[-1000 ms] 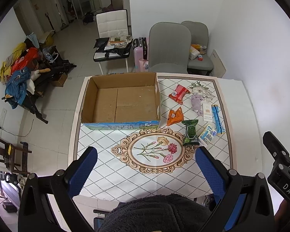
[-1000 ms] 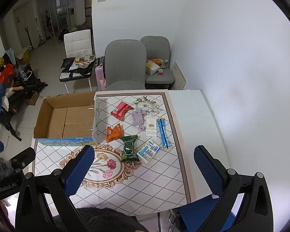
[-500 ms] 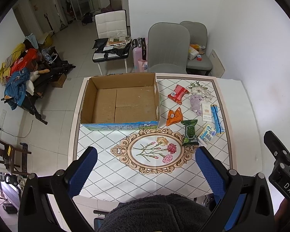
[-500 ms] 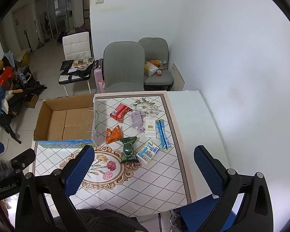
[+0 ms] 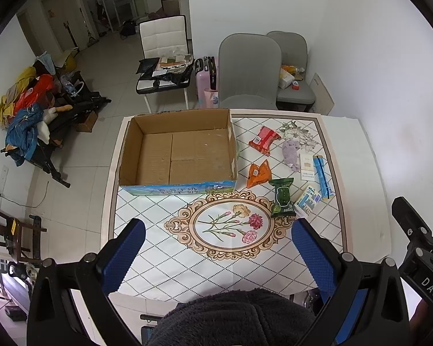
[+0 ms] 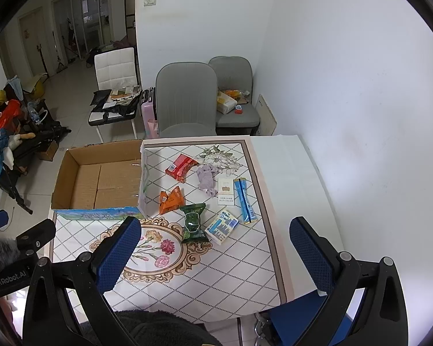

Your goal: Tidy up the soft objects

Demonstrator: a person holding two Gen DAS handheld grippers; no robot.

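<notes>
Hovering wide open and empty above the near table edge, the left gripper [image 5: 216, 248] and right gripper [image 6: 215, 248] face packets [image 6: 192, 222] ahead, beside an empty cardboard box [image 5: 179, 150], probably their destination.

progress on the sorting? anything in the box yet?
Nothing done: the box is empty. Nothing in hand: left tongs and right tongs are open, above the table. All left: red pack, orange pack, green pack, purple toy, white box, blue stick, tissue pack.
</notes>
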